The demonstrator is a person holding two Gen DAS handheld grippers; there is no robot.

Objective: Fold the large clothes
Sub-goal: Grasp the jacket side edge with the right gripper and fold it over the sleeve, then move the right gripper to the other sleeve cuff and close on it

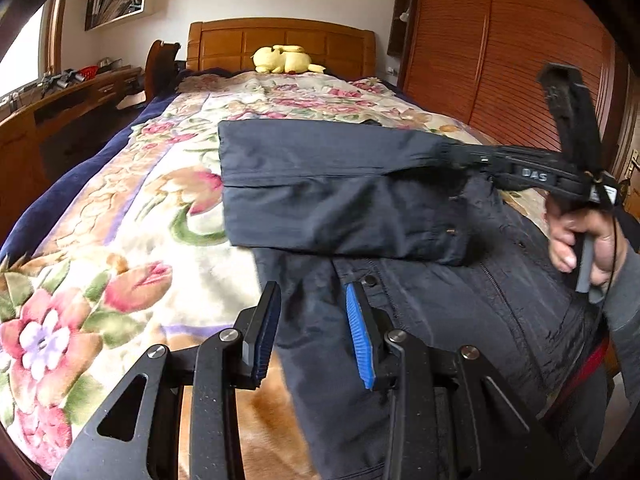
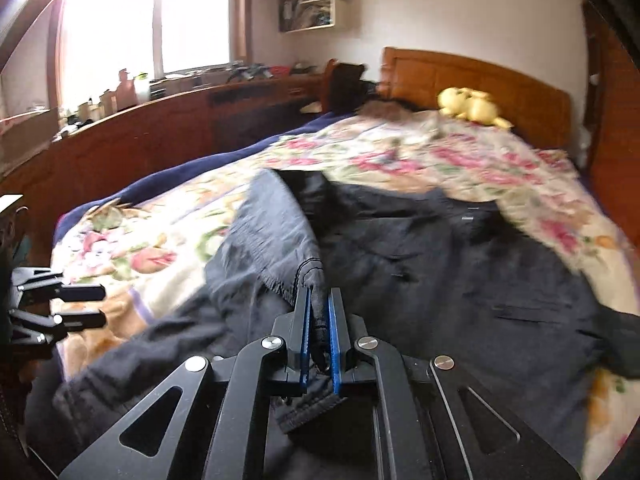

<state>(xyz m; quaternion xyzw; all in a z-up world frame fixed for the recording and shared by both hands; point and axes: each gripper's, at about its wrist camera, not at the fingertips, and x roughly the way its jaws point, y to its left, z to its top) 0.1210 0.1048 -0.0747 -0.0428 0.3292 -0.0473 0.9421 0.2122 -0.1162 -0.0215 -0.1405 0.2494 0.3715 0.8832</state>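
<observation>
A dark navy jacket (image 1: 440,304) lies on the flowered bedspread (image 1: 120,240). One sleeve (image 1: 328,184) is stretched out above it, held at the cuff by my right gripper (image 1: 472,158), which comes in from the right. In the right wrist view my right gripper (image 2: 319,300) is shut on the ribbed cuff (image 2: 314,280), with the jacket body (image 2: 440,260) spread beyond. My left gripper (image 1: 312,308) is open and empty, just above the jacket's left edge near the front placket; it also shows at the left edge of the right wrist view (image 2: 86,306).
A yellow plush toy (image 1: 282,59) lies by the wooden headboard (image 1: 280,38). A wooden desk (image 1: 60,100) with clutter runs along the left of the bed. A slatted wooden wardrobe (image 1: 500,60) stands on the right.
</observation>
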